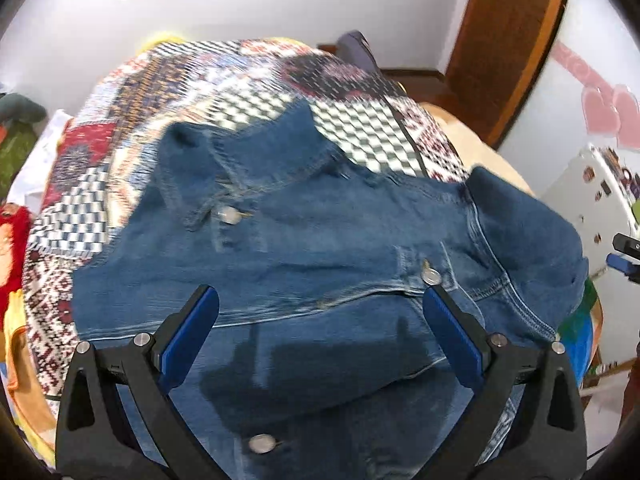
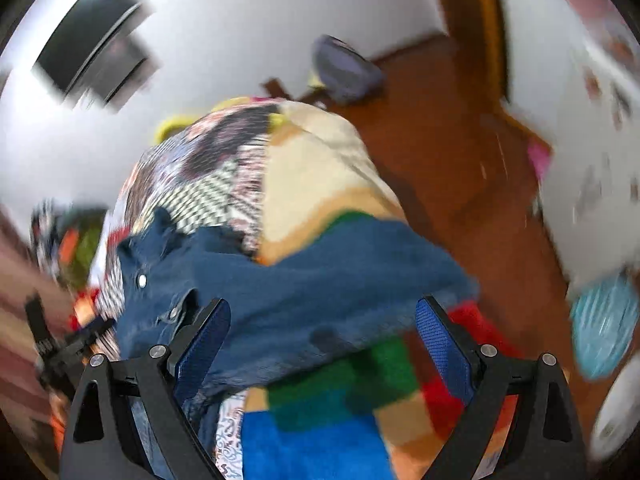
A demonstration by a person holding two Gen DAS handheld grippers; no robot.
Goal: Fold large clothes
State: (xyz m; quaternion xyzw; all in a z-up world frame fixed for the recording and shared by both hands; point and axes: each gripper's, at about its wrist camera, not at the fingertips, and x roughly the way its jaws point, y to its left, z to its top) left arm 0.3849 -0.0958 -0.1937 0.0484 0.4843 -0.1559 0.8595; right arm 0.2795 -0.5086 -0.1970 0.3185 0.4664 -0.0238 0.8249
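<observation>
A blue denim jacket (image 1: 312,240) with metal buttons lies spread on a patchwork quilt (image 1: 224,80) on the bed, collar at the far end, one sleeve folded across its front. My left gripper (image 1: 320,300) hovers open over the jacket's lower part, nothing between its blue pads. In the right wrist view the jacket (image 2: 304,280) hangs over the bed's right edge onto a colourful block blanket (image 2: 328,420). My right gripper (image 2: 324,312) is open above that edge, empty. The right gripper's tip shows at the far right of the left wrist view (image 1: 628,256).
Piled clothes (image 1: 12,240) lie left of the bed. A white fridge (image 1: 592,200) stands on the right, a wooden door (image 1: 508,40) behind it. Brown floor (image 2: 460,168) runs right of the bed. A dark screen (image 2: 92,64) hangs on the wall.
</observation>
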